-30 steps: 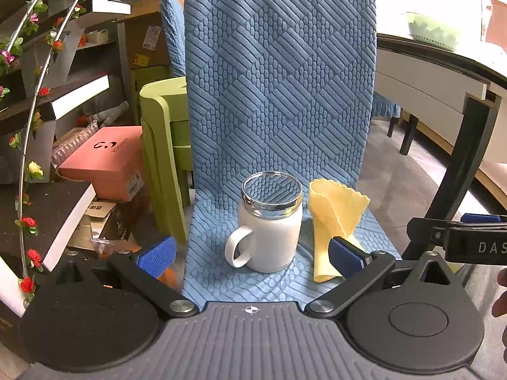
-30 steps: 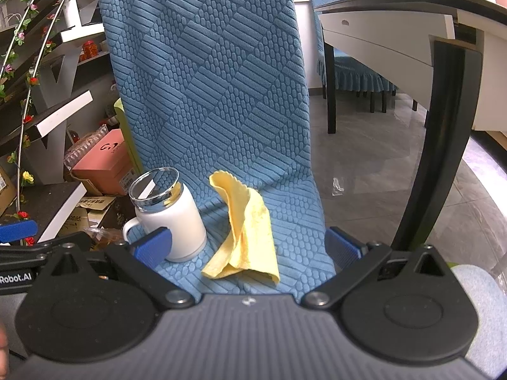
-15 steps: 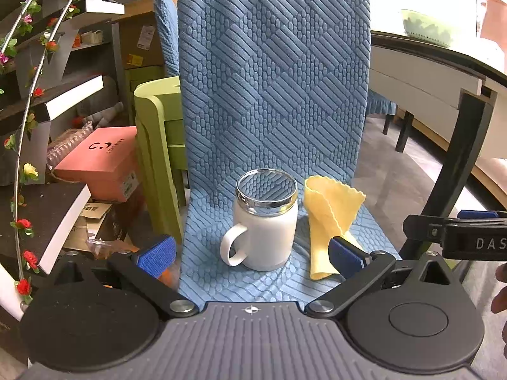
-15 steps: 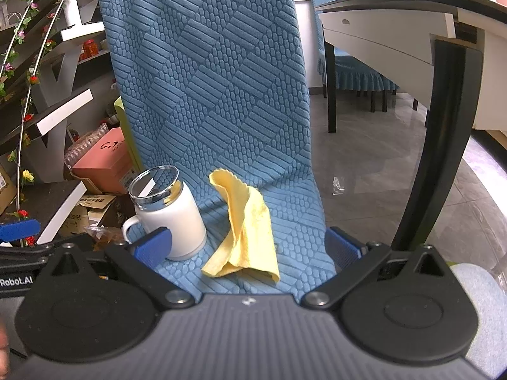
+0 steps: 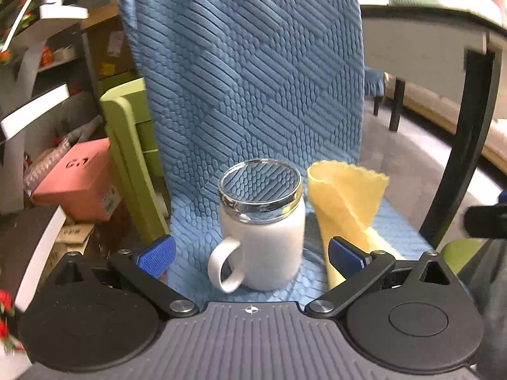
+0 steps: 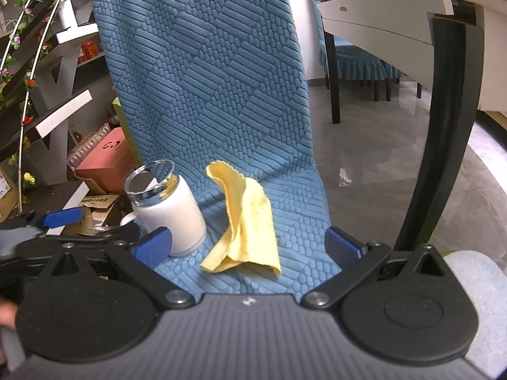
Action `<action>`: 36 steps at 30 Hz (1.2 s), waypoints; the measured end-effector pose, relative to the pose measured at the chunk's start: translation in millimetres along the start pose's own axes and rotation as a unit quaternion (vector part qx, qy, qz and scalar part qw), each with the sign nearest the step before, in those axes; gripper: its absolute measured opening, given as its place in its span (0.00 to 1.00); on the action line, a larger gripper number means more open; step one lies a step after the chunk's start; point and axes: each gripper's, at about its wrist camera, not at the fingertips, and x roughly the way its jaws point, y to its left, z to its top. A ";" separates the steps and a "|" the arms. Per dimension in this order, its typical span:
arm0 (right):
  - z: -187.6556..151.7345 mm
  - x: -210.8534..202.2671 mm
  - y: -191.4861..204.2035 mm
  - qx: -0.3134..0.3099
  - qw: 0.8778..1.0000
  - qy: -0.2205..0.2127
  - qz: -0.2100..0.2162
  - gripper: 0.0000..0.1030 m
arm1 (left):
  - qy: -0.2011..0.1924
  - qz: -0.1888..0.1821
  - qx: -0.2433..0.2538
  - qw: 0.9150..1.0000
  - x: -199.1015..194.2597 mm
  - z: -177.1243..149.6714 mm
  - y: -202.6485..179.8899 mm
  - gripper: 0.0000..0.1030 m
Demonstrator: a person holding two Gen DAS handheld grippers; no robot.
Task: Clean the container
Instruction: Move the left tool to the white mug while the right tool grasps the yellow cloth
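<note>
A white mug with a shiny metal lid and a handle facing me stands upright on the blue textured chair seat. A crumpled yellow cloth lies just right of it. My left gripper is open, its blue pads either side of the mug's lower part, close in front of it. In the right wrist view the mug is at left and the cloth in the middle. My right gripper is open and empty, just in front of the cloth.
The chair back rises behind. A green stool, a pink box and shelves with flower garlands stand left. A black table leg and grey floor are right.
My left gripper has moved forward, so the mug looms larger between its pads. The left gripper now shows further in at the right wrist view's left edge. The right gripper has hardly moved.
</note>
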 end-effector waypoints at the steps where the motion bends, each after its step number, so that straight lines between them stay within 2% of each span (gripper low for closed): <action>1: 0.2 1.3 -2.0 0.002 1.000 0.000 0.000 1.00 | 0.000 0.000 0.007 1.000 7.4 0.2 -1.3 1.00; 5: -0.7 4.4 -8.6 0.013 1.000 0.002 0.004 1.00 | 0.009 -0.014 0.018 1.000 27.5 -1.5 -4.3 1.00; 10: -4.7 11.9 -14.9 0.024 0.999 -0.003 0.030 1.00 | 0.034 -0.026 0.023 0.999 47.5 -2.8 -10.7 1.00; 12: -3.3 20.3 -19.2 0.033 0.998 -0.001 0.045 1.00 | 0.040 -0.032 0.024 0.998 52.3 -3.9 -12.6 0.96; 14: -0.5 30.3 -23.9 0.044 0.997 0.000 0.059 1.00 | 0.043 -0.039 0.024 0.998 54.9 -5.3 -13.5 0.94; 17: 5.2 48.0 -28.0 0.048 0.997 0.001 0.062 1.00 | 0.047 -0.037 0.027 0.998 60.2 -5.3 -10.6 0.82; 21: 12.7 72.9 -28.7 0.038 0.997 0.008 0.062 0.99 | 0.043 -0.047 0.020 0.998 61.3 -5.9 -9.0 0.81; 25: 16.5 107.9 -24.5 0.028 0.996 0.036 0.075 0.97 | 0.040 -0.053 0.022 0.998 62.5 -6.0 -8.1 0.81; 28: 15.7 135.5 -18.8 0.017 0.995 0.063 0.078 0.86 | 0.040 -0.061 0.019 0.997 63.6 -6.4 -5.7 0.82; 31: 13.0 160.2 -15.8 0.010 0.993 0.088 0.077 0.69 | 0.039 -0.067 0.017 0.997 64.2 -6.9 -3.8 0.82; 33: 8.8 175.0 -14.4 0.004 0.993 0.100 0.068 0.46 | 0.038 -0.069 0.017 0.997 64.6 -6.9 -2.8 0.82; 36: 8.5 178.8 -13.8 0.003 0.993 0.094 0.068 0.22 | 0.032 -0.068 0.017 0.997 64.4 -7.1 -1.8 0.87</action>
